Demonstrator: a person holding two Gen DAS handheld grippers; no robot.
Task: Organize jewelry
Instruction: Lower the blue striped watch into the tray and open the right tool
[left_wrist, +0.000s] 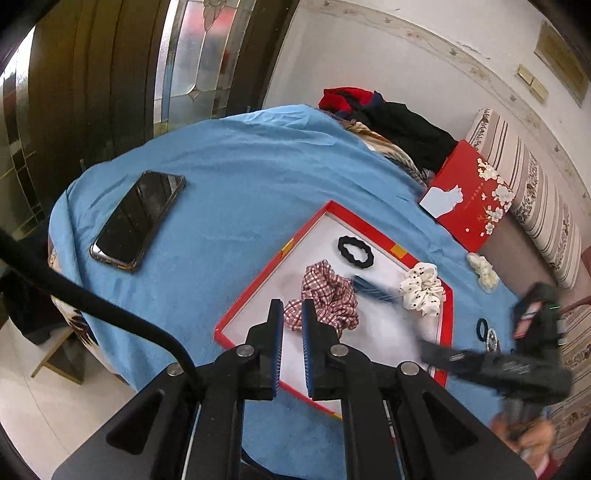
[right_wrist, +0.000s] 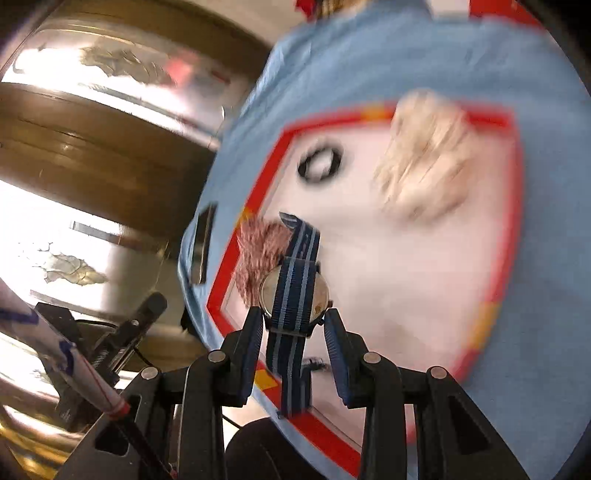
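A red-rimmed white tray (left_wrist: 258, 280) lies on the blue cloth. In it are a black hair tie (left_wrist: 355, 251), a red plaid scrunchie (left_wrist: 328, 299) and a white dotted scrunchie (left_wrist: 423, 290). My right gripper (right_wrist: 293, 314) is shut on a watch (right_wrist: 293, 295) with a blue striped strap, held above the tray (right_wrist: 515, 177); the strap also shows blurred in the left wrist view (left_wrist: 375, 291). My left gripper (left_wrist: 292, 306) is nearly closed and empty, hovering over the tray's near edge by the plaid scrunchie.
A black phone (left_wrist: 138, 219) lies on the blue cloth at left. A red lid with flowers (left_wrist: 469, 199) leans at the right. A cream scrunchie (left_wrist: 482, 271), a dark ring (left_wrist: 482, 328) and a pearl clip (left_wrist: 493, 341) lie right of the tray. Clothes (left_wrist: 391, 118) are piled behind.
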